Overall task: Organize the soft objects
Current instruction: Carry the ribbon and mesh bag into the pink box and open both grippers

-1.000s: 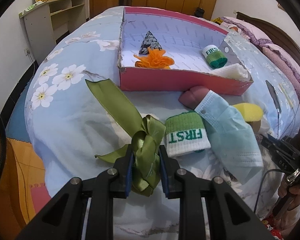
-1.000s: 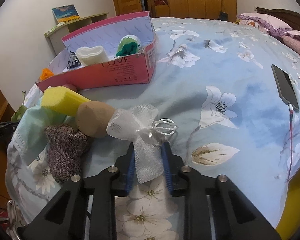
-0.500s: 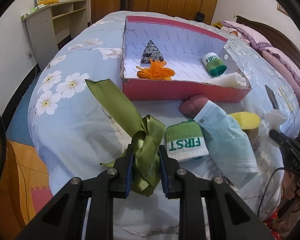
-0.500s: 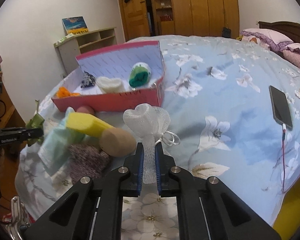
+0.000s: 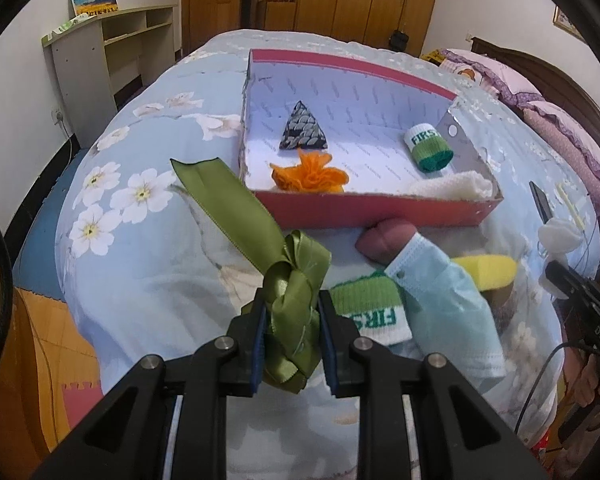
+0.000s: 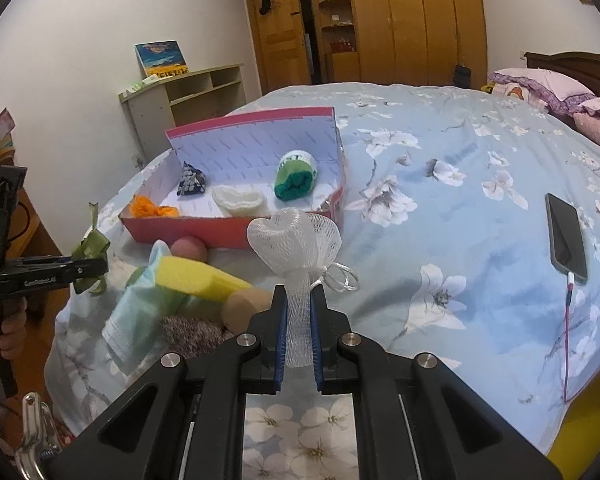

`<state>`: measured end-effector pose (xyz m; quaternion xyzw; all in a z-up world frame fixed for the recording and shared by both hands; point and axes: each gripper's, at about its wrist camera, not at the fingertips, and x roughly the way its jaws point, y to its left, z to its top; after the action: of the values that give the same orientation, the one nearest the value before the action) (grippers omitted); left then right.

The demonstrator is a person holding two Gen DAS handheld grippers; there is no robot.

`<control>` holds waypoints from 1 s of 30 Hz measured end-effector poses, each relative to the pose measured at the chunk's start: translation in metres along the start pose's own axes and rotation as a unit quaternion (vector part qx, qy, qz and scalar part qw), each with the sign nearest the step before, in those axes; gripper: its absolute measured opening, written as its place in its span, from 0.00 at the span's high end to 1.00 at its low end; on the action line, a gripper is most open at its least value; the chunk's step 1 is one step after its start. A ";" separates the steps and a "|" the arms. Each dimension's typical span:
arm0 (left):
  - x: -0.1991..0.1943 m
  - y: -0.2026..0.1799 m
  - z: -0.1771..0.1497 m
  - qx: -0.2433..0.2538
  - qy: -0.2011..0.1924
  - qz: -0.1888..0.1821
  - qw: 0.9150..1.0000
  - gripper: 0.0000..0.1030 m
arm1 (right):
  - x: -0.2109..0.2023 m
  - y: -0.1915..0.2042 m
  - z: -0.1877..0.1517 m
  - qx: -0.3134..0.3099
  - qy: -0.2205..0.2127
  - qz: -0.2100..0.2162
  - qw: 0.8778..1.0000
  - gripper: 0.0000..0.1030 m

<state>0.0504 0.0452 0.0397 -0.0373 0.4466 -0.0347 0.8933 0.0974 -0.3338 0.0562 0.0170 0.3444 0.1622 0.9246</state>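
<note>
My left gripper [image 5: 292, 320] is shut on a green ribbon bow [image 5: 288, 280], held above the bed's near edge. My right gripper [image 6: 298, 320] is shut on a white mesh pouch [image 6: 296, 236], lifted above the bed. A pink box [image 5: 372, 206] ahead holds an orange flower [image 5: 310, 174], a patterned pyramid [image 5: 303, 128], a green-white "FIRST" wristband [image 5: 428, 148] and a white cloth [image 5: 452, 186]. In front of the box lie another wristband [image 5: 370, 312], a blue face mask [image 5: 448, 300], a yellow sponge [image 5: 486, 272], a pink ball [image 5: 384, 240], a tan ball [image 6: 244, 306] and a knitted piece [image 6: 192, 334].
A phone [image 6: 566, 238] on a charging cable lies on the floral bedspread [image 6: 440, 208] to the right. A shelf unit [image 5: 100, 56] stands left by the wall, wardrobes behind. Pillows [image 6: 540, 88] lie at the bed's far right. The bed edge drops off at the near left.
My right gripper has lifted the mesh pouch off the bed and closed tighter on it. My left gripper has raised the green bow a little toward the box.
</note>
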 end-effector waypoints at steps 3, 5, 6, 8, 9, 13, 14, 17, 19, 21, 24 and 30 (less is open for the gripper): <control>-0.001 -0.002 0.007 0.004 -0.005 -0.004 1.000 0.77 | 0.001 0.003 0.007 -0.005 -0.003 0.004 1.000 0.89; -0.002 -0.004 0.014 0.009 -0.012 -0.005 1.000 0.77 | 0.002 0.006 0.013 -0.011 -0.006 0.007 1.000 0.89; -0.002 -0.005 0.017 0.011 -0.014 -0.005 1.000 0.77 | 0.002 0.007 0.015 -0.012 -0.008 0.008 1.000 0.89; -0.003 -0.007 0.025 0.014 -0.020 -0.008 1.000 0.77 | 0.003 0.009 0.022 -0.014 -0.011 0.012 1.000 0.89; -0.003 -0.008 0.029 0.015 -0.022 -0.009 1.000 0.77 | 0.004 0.010 0.025 -0.015 -0.012 0.014 1.000 0.89; -0.004 -0.012 0.042 0.023 -0.035 -0.008 0.999 0.77 | 0.008 0.012 0.036 -0.019 -0.016 0.016 1.000 0.89; -0.004 -0.014 0.045 0.025 -0.037 -0.008 0.999 0.77 | 0.010 0.013 0.040 -0.018 -0.016 0.019 1.000 0.89; -0.003 -0.019 0.056 0.032 -0.043 -0.011 0.999 0.77 | 0.015 0.013 0.047 -0.019 -0.016 0.022 0.999 0.89; -0.001 -0.022 0.061 0.035 -0.046 -0.012 0.998 0.77 | 0.019 0.013 0.051 -0.020 -0.016 0.022 0.999 0.89; 0.003 -0.025 0.066 0.035 -0.046 -0.015 0.998 0.77 | 0.022 0.014 0.056 -0.022 -0.016 0.023 0.999 0.89; 0.009 -0.030 0.074 0.036 -0.044 -0.020 0.998 0.77 | 0.028 0.016 0.063 -0.026 -0.016 0.024 0.999 0.89; 0.027 -0.039 0.091 0.033 -0.041 -0.028 0.998 0.77 | 0.045 0.021 0.080 -0.037 -0.014 0.030 0.999 0.89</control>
<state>0.1382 0.0065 0.0760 -0.0217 0.4071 -0.0724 0.9102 0.1744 -0.2940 0.0918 -0.0044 0.3243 0.2017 0.9242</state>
